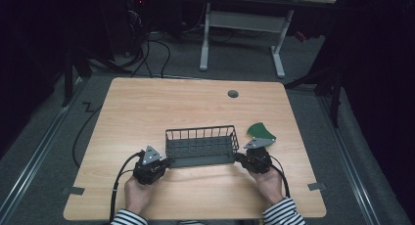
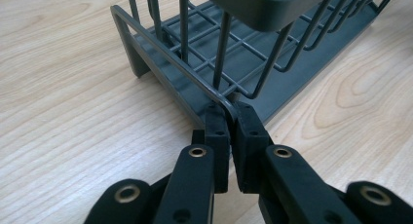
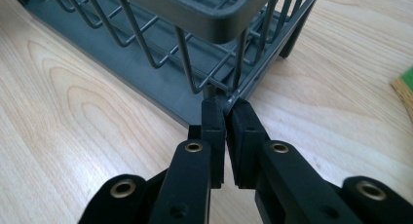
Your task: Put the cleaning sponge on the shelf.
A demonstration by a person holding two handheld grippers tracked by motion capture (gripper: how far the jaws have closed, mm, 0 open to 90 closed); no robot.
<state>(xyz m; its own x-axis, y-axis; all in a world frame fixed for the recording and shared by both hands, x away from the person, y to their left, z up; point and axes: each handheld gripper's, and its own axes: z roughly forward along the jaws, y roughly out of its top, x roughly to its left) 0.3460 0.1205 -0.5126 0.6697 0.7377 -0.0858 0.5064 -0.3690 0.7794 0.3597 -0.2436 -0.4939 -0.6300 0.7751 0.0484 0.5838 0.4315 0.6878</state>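
Observation:
A dark grey wire basket (image 1: 200,146) stands on the wooden table (image 1: 147,107), near its front middle. My left gripper (image 1: 166,163) is at the basket's near left bottom corner. In the left gripper view, the left gripper (image 2: 230,112) is shut on the bent wire of the basket (image 2: 253,9) at that corner. My right gripper (image 1: 239,157) is at the near right bottom corner. In the right gripper view, the right gripper (image 3: 225,107) pinches the corner wire of the basket (image 3: 195,9). The basket looks empty.
A green flat piece (image 1: 260,132) lies just right of the basket, close behind the right gripper; its edge (image 3: 406,85) is in the right gripper view. A grey grommet (image 1: 233,94) sits at the far middle. Another desk's white legs (image 1: 204,44) stand beyond the table.

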